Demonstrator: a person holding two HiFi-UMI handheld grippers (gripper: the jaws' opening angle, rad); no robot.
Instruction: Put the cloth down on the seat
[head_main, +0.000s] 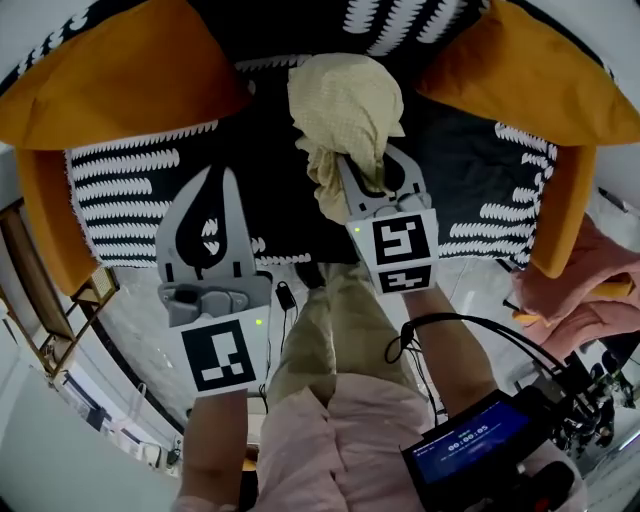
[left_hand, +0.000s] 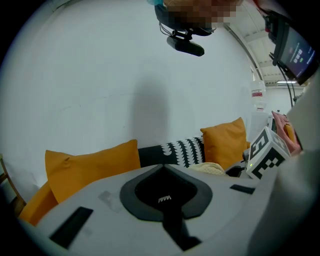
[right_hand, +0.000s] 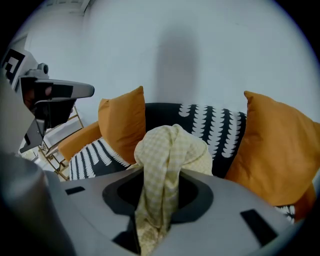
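Living-room corner, home-like
A sofa (head_main: 120, 205) in a black-and-white patterned cover carries orange cushions (head_main: 125, 75) against a plain white wall (right_hand: 225, 45) (pale glossy floor (head_main: 140, 330) below).

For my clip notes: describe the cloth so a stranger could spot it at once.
Find the black-and-white patterned seat between two orange cushions. Over its middle, the right gripper pinches the cloth: bunched, pale yellow, finely checked, unlike the plain orange cushions.

The cloth (head_main: 345, 105) is soft woven fabric, finely checked and crumpled (matt throughout). Under the cloth, the seat (head_main: 130, 200) looks like printed textile; cushions (head_main: 120, 80) either side of the cloth are matt orange fabric.
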